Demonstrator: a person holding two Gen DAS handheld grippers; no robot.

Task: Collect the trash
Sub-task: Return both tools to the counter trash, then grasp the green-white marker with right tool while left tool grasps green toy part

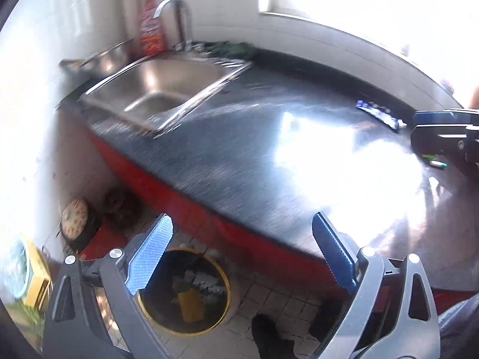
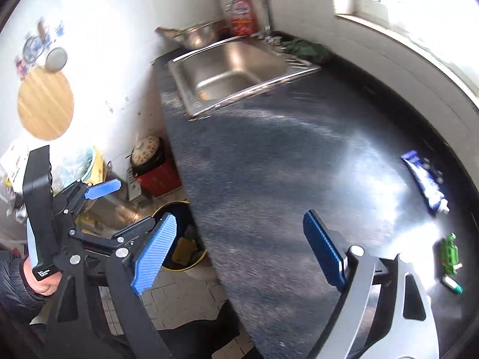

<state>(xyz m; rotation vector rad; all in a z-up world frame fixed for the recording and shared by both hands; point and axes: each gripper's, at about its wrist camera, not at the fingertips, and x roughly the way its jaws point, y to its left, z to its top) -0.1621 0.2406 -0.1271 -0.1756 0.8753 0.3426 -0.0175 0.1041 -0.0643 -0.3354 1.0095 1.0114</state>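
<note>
A blue and white toothpaste tube (image 2: pixel 423 179) lies on the dark counter (image 2: pixel 284 179) at the right; it also shows in the left wrist view (image 1: pixel 378 113). A green wrapper (image 2: pixel 449 252) and a small green-tipped white piece (image 2: pixel 453 285) lie nearer the front. A yellow-rimmed trash bin (image 1: pixel 185 291) holding scraps stands on the floor by the counter's edge; it also shows in the right wrist view (image 2: pixel 182 239). My left gripper (image 1: pixel 242 257) is open and empty above the bin and counter edge. My right gripper (image 2: pixel 236 254) is open and empty over the counter's front edge.
A steel sink (image 2: pixel 230 68) with a tap, a red bottle (image 2: pixel 244 15), a metal bowl (image 2: pixel 197 34) and a green cloth (image 2: pixel 305 48) are at the far end. A red crate (image 2: pixel 158 178) with a pot stands on the tiled floor by the wall.
</note>
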